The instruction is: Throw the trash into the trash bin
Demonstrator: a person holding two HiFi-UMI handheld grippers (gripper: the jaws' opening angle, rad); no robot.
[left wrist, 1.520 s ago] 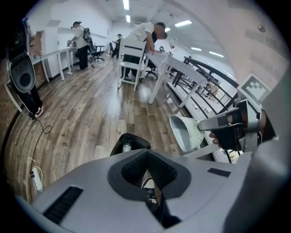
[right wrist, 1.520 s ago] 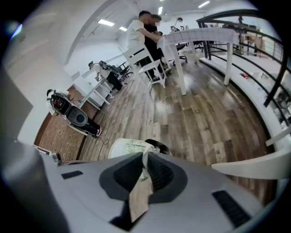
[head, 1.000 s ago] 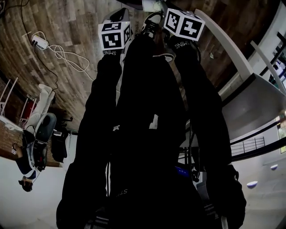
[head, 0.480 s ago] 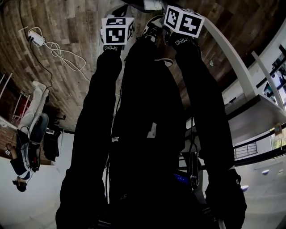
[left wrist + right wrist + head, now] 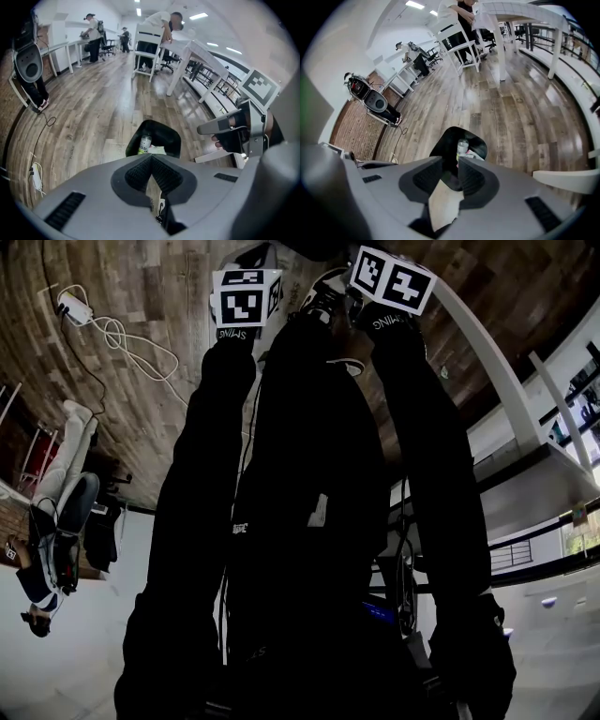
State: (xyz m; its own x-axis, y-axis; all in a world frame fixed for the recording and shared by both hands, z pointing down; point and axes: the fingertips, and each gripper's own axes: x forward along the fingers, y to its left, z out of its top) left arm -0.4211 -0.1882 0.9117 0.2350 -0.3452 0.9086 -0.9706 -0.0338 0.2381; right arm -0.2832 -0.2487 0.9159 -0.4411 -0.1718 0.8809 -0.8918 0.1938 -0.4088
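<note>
A black trash bin [image 5: 165, 134] stands on the wood floor just beyond my left gripper [image 5: 151, 158], whose ribbed pads meet with nothing between them. Inside the bin lie a clear bottle [image 5: 146, 142] and crumpled white paper [image 5: 157, 150]. My right gripper [image 5: 449, 162] hangs over the same trash bin [image 5: 449, 139] with a narrow gap between its pads and nothing in it; the bottle [image 5: 462, 146] shows past the tips. In the head view only the marker cubes of the left gripper [image 5: 246, 299] and right gripper [image 5: 392, 281] show beyond dark sleeves.
A shoe [image 5: 162, 209] stands on the floor under the left gripper. A power strip with a white cable [image 5: 77, 307] lies to the left. White table legs [image 5: 180, 65], a white stool [image 5: 147, 47] and people [image 5: 92, 29] stand further back. A white beam [image 5: 565, 178] lies at right.
Both arms have reached a little further down toward the floor, and the two marker cubes sit slightly higher in the head view. The cable has slid toward the upper left.
</note>
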